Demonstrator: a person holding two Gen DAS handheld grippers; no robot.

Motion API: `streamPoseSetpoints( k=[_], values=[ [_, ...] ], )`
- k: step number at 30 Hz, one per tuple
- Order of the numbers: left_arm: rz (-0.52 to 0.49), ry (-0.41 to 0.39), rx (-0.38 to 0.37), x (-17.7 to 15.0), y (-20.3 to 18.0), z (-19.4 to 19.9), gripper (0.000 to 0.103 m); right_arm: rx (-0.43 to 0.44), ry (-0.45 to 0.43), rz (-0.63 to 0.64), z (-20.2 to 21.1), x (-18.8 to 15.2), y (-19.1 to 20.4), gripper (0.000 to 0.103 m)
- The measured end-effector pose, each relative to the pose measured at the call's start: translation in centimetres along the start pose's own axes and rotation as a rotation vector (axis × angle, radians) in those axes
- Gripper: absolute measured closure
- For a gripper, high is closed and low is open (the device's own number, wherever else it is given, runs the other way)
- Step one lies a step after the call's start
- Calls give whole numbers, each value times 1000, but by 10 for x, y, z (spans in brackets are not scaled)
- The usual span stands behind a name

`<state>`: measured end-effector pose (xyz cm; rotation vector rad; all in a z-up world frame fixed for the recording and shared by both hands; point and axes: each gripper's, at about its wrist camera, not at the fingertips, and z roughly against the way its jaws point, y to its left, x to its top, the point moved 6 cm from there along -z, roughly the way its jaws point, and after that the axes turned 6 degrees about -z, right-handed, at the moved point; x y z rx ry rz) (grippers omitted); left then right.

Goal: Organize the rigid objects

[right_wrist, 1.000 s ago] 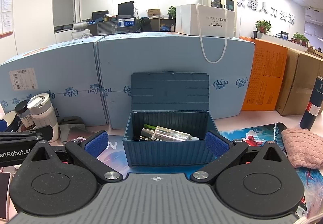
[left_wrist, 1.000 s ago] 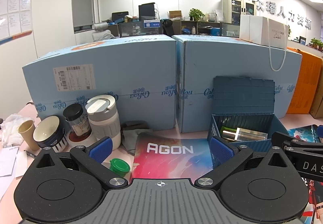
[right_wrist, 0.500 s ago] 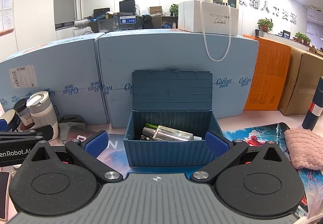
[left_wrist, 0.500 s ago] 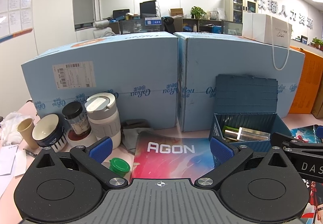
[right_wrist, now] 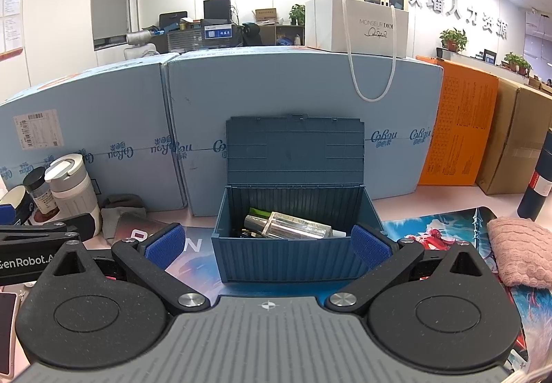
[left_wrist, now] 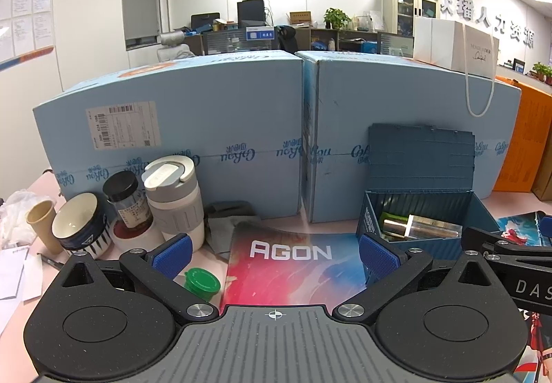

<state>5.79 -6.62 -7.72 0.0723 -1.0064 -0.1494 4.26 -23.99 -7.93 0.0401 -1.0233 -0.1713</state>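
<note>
A dark blue storage box (right_wrist: 293,262) stands with its lid raised against the light blue cartons; a shiny metallic bottle (right_wrist: 293,229) and other small items lie inside. In the left wrist view the same box (left_wrist: 371,221) sits at right. My right gripper (right_wrist: 269,246) is open, its fingers either side of the box front, holding nothing. My left gripper (left_wrist: 274,252) is open above the AGON mat (left_wrist: 293,265). A small green cap (left_wrist: 201,283) lies just inside the left finger. A grey-white travel mug (left_wrist: 174,196), black-lidded jar (left_wrist: 127,200) and striped bowl (left_wrist: 81,226) stand at left.
Two tall light blue cartons (left_wrist: 207,134) wall off the back. A paper cup (left_wrist: 43,224) and papers (left_wrist: 13,272) lie far left. At the right are a pink knitted cloth (right_wrist: 521,250), a dark bottle (right_wrist: 540,176) and orange and brown cartons (right_wrist: 459,131).
Both views have shifted only slightly; the scene sits a little lower in frame. Both grippers stay open and empty, and no object has moved.
</note>
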Motion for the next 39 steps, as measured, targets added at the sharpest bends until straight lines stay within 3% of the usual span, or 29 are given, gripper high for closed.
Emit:
streamPoseSetpoints(
  k=[39],
  values=[
    [25, 66, -13, -26, -1, -26, 0, -90, 15, -63, -21, -29, -15, 0]
  ],
)
